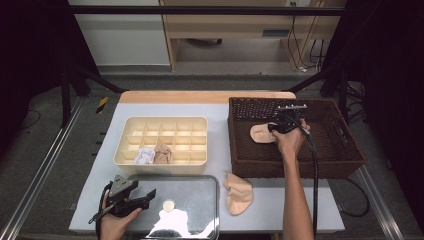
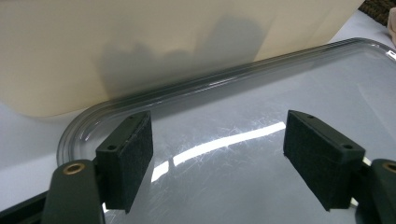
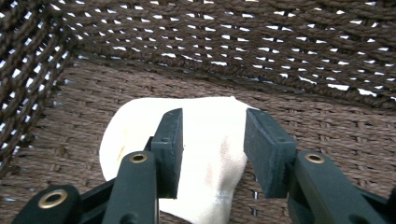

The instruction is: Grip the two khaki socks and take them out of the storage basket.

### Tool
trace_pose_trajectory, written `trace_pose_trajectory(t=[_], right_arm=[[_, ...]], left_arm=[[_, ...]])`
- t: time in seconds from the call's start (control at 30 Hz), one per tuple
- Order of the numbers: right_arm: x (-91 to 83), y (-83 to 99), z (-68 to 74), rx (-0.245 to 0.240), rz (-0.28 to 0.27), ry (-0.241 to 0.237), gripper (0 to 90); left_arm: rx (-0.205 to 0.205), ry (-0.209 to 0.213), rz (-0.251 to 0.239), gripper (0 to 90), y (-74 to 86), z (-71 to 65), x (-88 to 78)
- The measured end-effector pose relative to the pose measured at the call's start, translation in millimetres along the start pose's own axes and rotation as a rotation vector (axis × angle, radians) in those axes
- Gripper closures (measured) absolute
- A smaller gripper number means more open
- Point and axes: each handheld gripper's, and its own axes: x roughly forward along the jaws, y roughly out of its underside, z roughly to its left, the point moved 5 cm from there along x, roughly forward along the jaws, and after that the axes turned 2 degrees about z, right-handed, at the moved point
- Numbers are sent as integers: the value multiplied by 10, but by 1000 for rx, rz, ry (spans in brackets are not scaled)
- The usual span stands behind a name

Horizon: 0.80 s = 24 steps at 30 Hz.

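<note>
Sock [image 1: 261, 133] in basket [image 1: 345, 150], perhaps beige

Couldn't really tell if my right gripper [image 3: 212, 154] was actually touching the sock [image 3: 205, 140] in the basket [image 1: 345, 150]; my hand [image 1: 290, 140] covered part of it from above. Clear tray [image 1: 200, 200] got cut off at the bottom edge too.

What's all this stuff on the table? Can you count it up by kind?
Socks: 4 (one in the basket, one loose on the table, two in the divided box)
Wicker basket: 1
Divided box: 1
Clear tray: 1
Total: 7
</note>
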Motion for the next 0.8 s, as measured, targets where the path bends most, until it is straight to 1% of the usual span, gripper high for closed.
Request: trace_pose_trajectory(t=[0.03,0.13,0.17,0.33,0.4,0.43,0.47,0.5,0.53,0.57,0.6,0.63,0.7,0.73,0.8], right_arm=[[12,14,6,9,13,-2,587],[35,29,-8,13,25,0,600],[36,36,-5,22,34,0,608],[61,62,-6,23,64,6,634],[74,81,-16,26,85,12,634],[80,87,-13,38,92,13,638],[89,97,-29,26,100,19,642],[94,105,-33,26,109,22,646],[99,112,-19,41,123,15,653],[109,121,-15,39,139,17,663],[119,132,-15,28,152,18,685],[128,141,-17,20,160,19,730],[125,151,0,34,180,9,804],[127,151,2,24,179,3,834],[116,149,17,22,185,-8,877]], left_arm=[[1,0,0,236,0,0,0],[0,-1,-1,236,0,-2,-3],[-1,0,-2,236,-1,-3,-3],[1,0,-3,237,-2,-5,-5],[2,-1,-2,237,-2,-4,-7],[2,-1,-3,237,-2,-4,-8],[3,-1,-3,237,-3,-3,-7],[2,-1,-2,237,-2,-3,-7],[3,-1,-2,237,-3,-2,-6],[3,0,-2,237,-3,-3,-5],[3,0,-1,237,-2,-3,-5],[3,0,-1,237,-2,-4,-6],[4,1,-1,237,-2,-6,-6],[4,0,0,237,-1,-7,-4],[5,0,2,237,0,-9,-2]])
